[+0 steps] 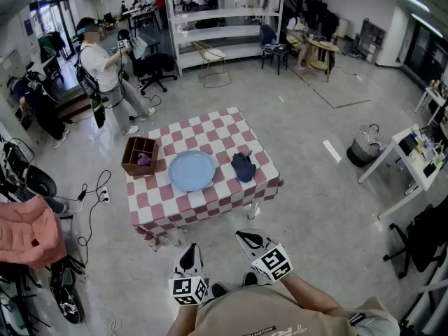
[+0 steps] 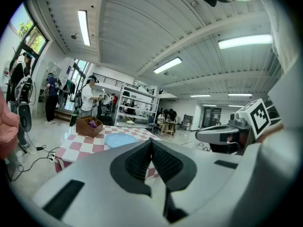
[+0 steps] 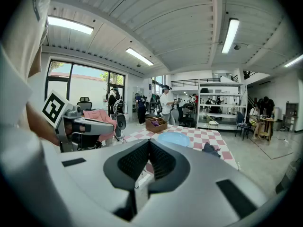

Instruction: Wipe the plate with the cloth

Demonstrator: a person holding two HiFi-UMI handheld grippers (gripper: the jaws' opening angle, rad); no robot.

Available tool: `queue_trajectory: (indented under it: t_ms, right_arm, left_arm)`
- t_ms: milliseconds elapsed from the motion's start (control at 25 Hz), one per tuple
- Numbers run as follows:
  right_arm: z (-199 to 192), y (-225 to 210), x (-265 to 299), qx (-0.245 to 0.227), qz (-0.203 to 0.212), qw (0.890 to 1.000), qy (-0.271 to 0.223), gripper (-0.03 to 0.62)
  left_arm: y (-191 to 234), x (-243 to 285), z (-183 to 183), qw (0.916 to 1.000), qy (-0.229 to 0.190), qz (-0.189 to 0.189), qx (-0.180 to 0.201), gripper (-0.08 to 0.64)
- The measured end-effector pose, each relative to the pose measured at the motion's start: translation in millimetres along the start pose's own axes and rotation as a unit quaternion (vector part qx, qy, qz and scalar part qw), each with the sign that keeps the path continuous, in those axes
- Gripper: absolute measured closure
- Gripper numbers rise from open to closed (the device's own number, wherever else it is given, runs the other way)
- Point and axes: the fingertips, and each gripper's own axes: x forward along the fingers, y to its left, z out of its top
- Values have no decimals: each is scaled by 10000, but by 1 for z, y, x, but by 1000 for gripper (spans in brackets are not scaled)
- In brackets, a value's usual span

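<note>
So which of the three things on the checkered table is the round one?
The light blue plate, lying flat in the middle. The brown wooden box left of it has corners; the dark cloth on its right is crumpled.

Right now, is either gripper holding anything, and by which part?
Nothing is held. The left gripper and right gripper are both shut and empty, short of the table; the cloth lies untouched beside the plate.

Probably lab hall: metal shelving [image 1: 225, 28], office chair [image 1: 155, 67], concrete floor [image 1: 308, 131].
</note>
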Motion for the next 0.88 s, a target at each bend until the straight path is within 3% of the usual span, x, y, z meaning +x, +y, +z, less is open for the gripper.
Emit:
queue_trajectory:
  t_ms: [400, 880]
  right_arm:
    - [-7, 1, -4, 146, -65, 9999, 52, 575]
    - [5, 5, 7, 309, -362, 9988, -149, 575]
  left_arm:
    - [5, -10, -10, 9998, 81, 133, -123, 545]
    - [15, -4, 5, 9999, 27, -101, -26, 545]
